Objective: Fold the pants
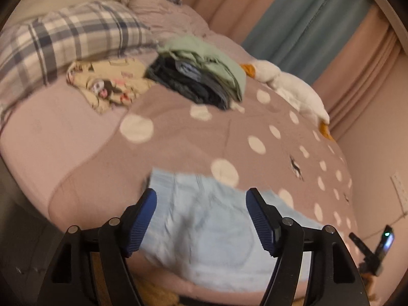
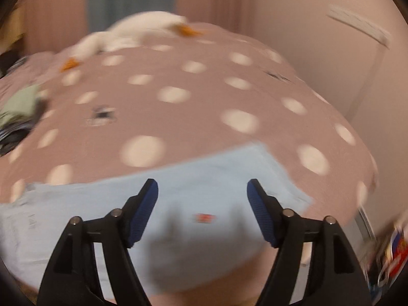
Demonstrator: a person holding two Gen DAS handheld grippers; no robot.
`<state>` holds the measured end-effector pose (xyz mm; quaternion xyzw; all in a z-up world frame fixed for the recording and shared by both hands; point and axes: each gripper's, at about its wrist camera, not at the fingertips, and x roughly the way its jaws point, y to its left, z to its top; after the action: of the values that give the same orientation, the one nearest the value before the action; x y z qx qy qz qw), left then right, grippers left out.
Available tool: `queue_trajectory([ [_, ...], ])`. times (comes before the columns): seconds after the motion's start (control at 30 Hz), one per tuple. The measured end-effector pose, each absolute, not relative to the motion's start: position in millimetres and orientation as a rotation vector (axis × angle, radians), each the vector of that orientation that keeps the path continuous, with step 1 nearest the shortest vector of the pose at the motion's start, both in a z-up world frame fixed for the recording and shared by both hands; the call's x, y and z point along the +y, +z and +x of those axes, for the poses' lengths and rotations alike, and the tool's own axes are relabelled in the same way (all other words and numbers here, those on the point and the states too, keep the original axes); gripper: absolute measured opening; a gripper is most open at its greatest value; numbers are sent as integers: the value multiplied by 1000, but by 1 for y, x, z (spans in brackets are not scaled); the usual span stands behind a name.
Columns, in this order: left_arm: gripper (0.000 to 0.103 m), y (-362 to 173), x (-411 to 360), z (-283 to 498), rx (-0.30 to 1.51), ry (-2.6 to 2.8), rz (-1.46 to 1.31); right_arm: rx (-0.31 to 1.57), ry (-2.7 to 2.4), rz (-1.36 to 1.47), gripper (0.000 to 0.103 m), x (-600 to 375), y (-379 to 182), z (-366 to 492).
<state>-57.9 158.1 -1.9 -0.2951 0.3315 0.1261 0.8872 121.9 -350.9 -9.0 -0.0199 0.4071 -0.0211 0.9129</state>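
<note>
Left gripper (image 1: 201,196) is standing wide apart, gripping nothing; right gripper (image 2: 202,187) is gaping likewise, empty. Light blue pants (image 2: 204,178) are lying flat beneath both, near the edge of the polka-dot bedcover (image 1: 229,132). Beyond, a stack of folded clothes (image 1: 201,76) is resting; a white plush toy (image 1: 293,86), apparently a duck, is lying farther off.

A bed (image 1: 38,153) under a mauve polka-dot cover (image 1: 178,137), plaid pillow (image 1: 63,40) far left; pink and teal curtains (image 1: 306,20) behind, pale pink wall (image 2: 318,51) right
</note>
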Motion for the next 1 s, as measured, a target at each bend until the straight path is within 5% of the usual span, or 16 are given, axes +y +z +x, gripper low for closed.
queue_trajectory([
  [0.23, 73, -66, 184, -19, 862, 254, -722, 940, 399, -133, 74, -215, -26, 140],
  [0.33, 46, -95, 188, -19, 944, 342, -728, 983, 523, -199, 73, -164, -39, 146],
  [0.6, 46, -103, 186, -33, 890, 338, -732, 1103, 583, -350, 73, -99, -84, 176],
  [0.67, 46, -104, 184, -33, 888, 338, -715, 1137, 592, -363, 67, -94, -96, 182],
  [0.73, 47, -106, 186, -31, 884, 340, -710, 1153, 628, -349, 47, -93, -101, 183],
  [0.77, 47, -107, 186, -31, 882, 341, -713, 1144, 646, -347, 37, -91, -101, 182],
  [0.8, 47, -108, 186, -30, 880, 341, -713, 1133, 671, -340, 9, -91, -100, 181],
  [0.83, 47, -108, 186, -29, 879, 340, -715, 1115, 688, -335, 1, -89, -98, 181],
  [1.0, 48, -109, 187, -30, 877, 338, -724, 1051, 628, -358, 0, -80, -85, 181],
])
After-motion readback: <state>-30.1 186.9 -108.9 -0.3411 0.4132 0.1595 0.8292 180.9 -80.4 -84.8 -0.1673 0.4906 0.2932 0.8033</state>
